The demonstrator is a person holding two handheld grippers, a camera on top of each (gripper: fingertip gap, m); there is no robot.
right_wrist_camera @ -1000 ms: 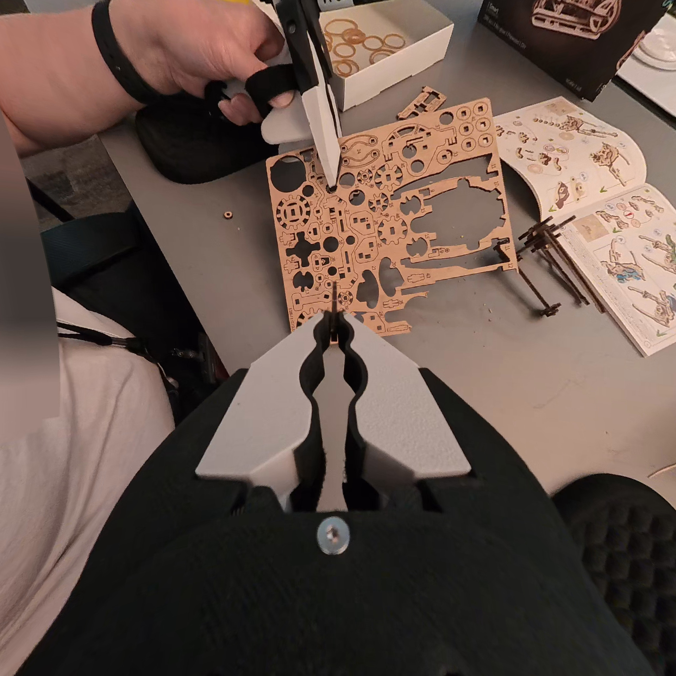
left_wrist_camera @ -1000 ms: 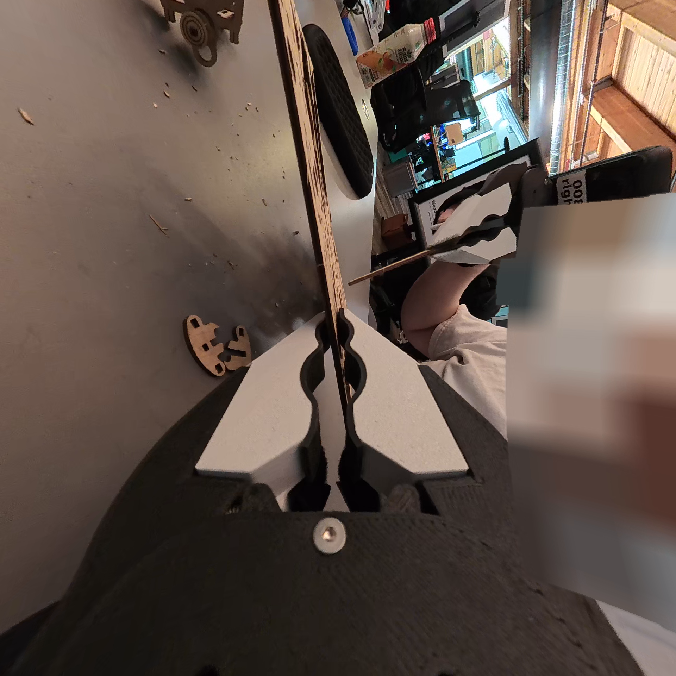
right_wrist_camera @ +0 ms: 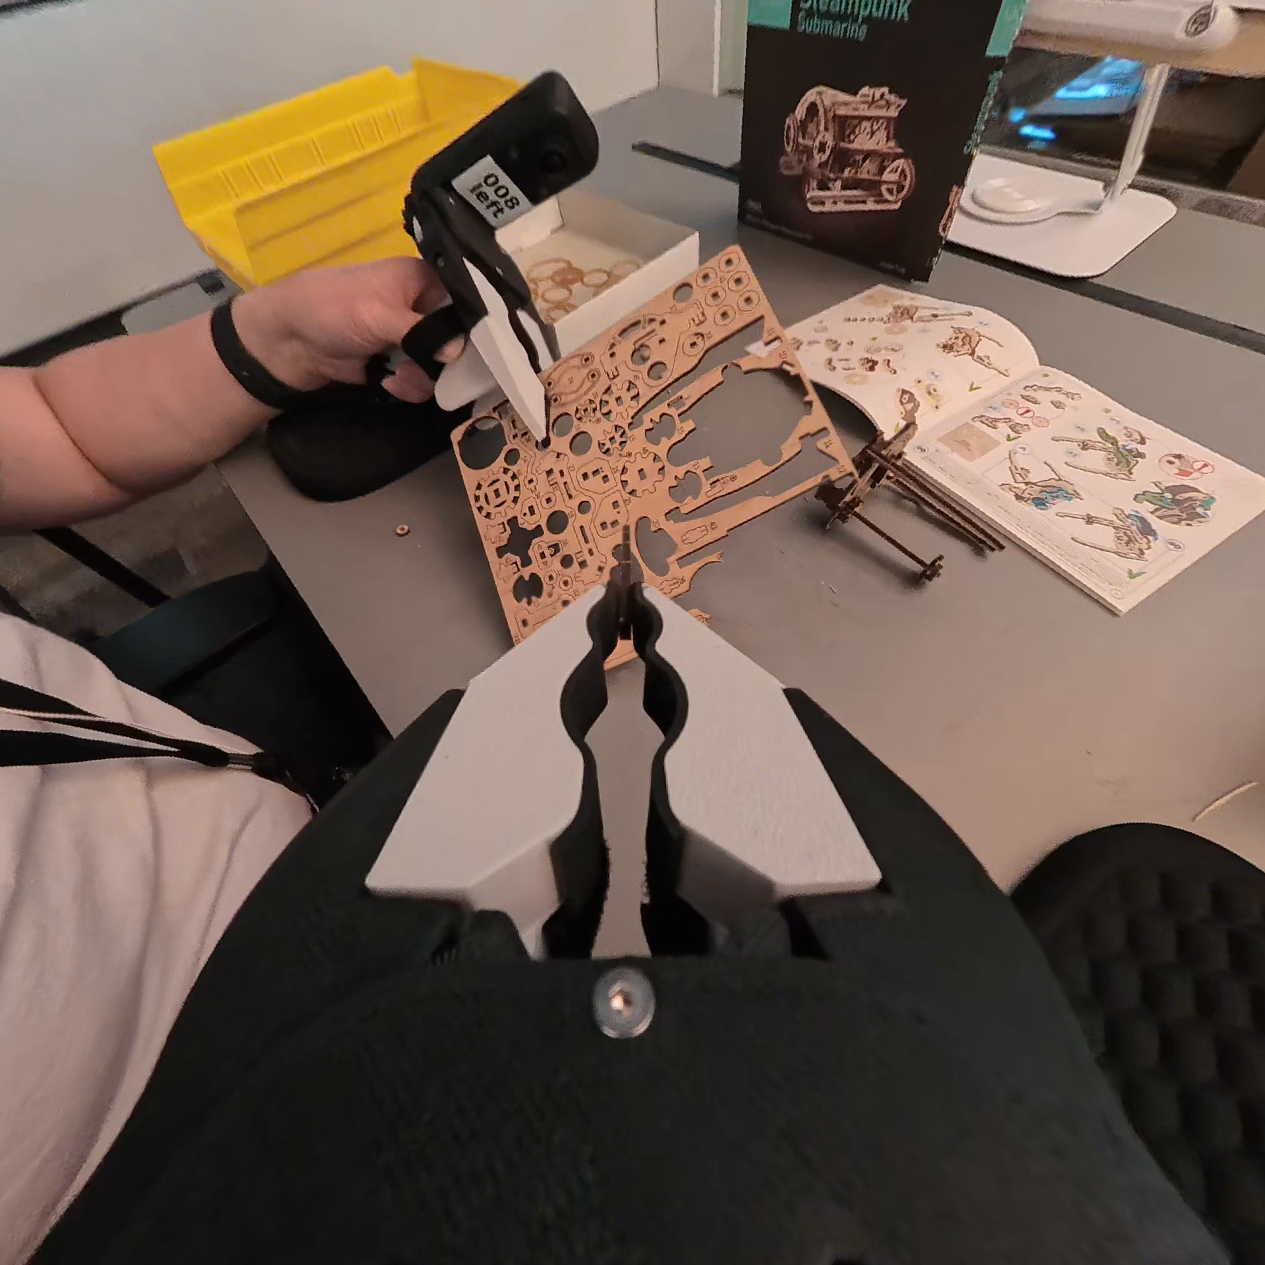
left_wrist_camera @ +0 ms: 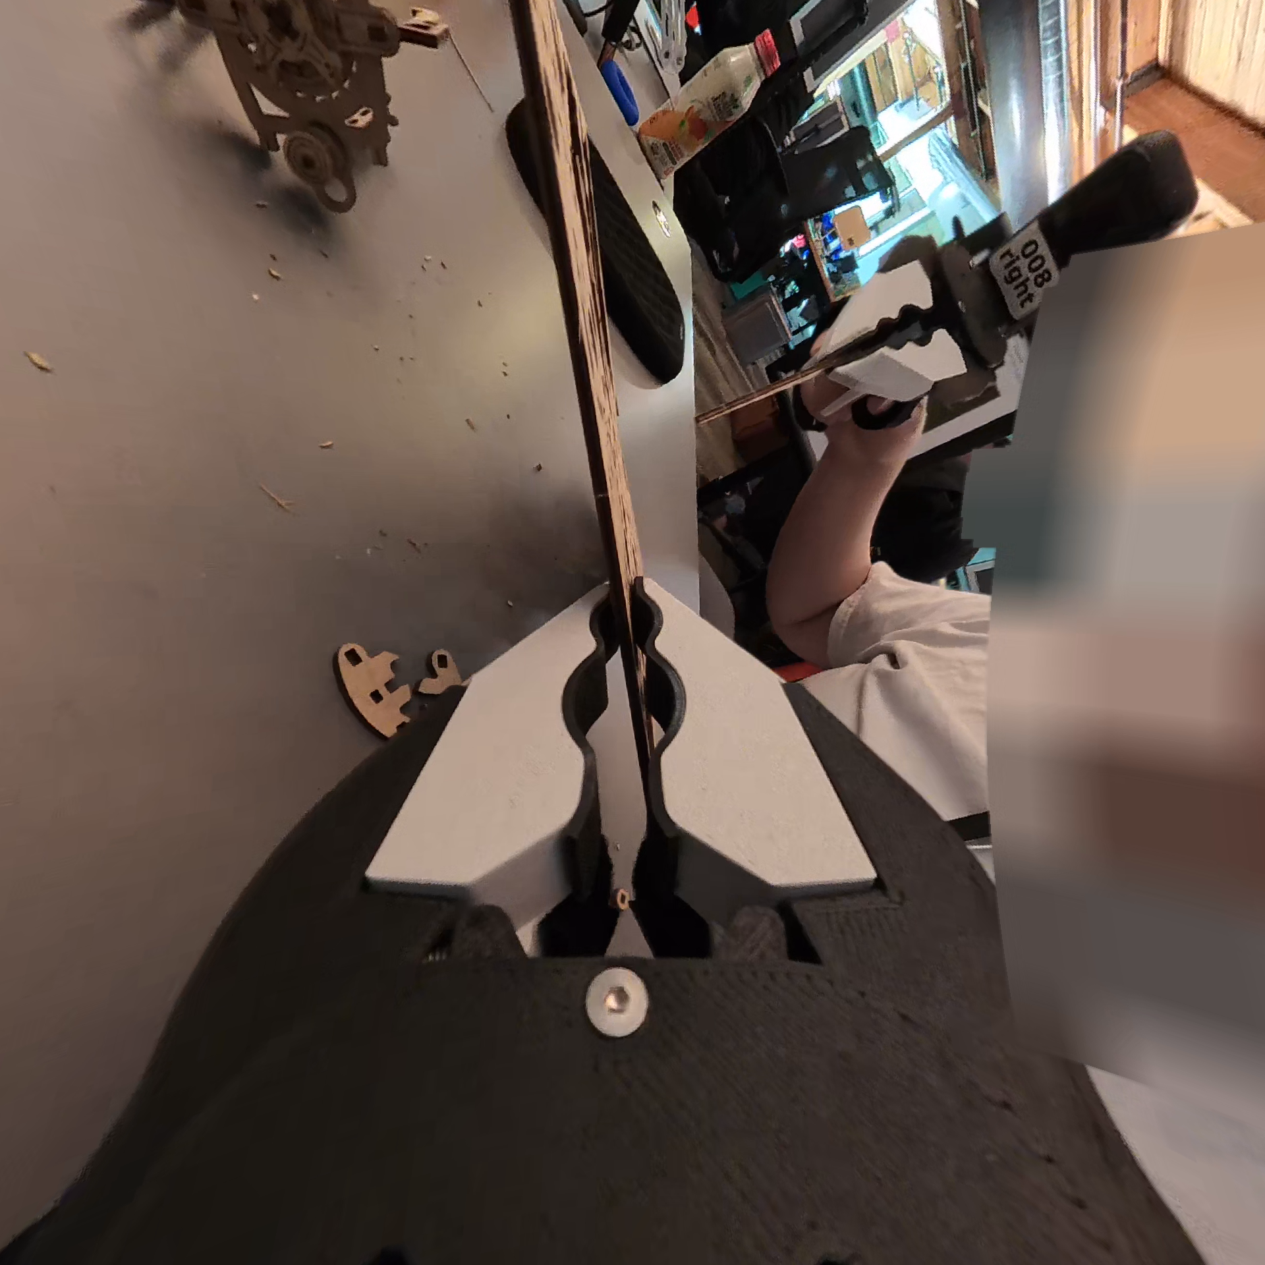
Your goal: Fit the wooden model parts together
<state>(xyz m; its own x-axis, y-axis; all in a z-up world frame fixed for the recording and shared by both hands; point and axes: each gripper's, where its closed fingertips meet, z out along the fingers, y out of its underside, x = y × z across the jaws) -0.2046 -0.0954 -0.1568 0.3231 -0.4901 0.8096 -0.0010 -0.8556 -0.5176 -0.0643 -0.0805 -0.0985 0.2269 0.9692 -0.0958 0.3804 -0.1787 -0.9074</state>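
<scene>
I hold the thin laser-cut plywood sheet (right_wrist_camera: 643, 438), perforated with gears and cut-outs, clamped on edge in my left gripper (left_wrist_camera: 621, 592) near the table's (right_wrist_camera: 890, 684) front-left corner. My right gripper (right_wrist_camera: 621, 595), raised, pinches a slim flat wooden part (right_wrist_camera: 624, 558).

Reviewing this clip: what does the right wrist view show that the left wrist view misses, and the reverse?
Only the right wrist view shows the yellow plastic bin, the white tray of wooden rings, the open instruction booklet, the dark model box and the flat face of the laser-cut plywood sheet. Only the left wrist view shows the part-built wooden gear model, loose cut-out pieces and scattered chips. Both show the grey table, both grippers, and the sheet, edge-on in the left gripper; the right gripper pinches a thin wooden piece.
</scene>
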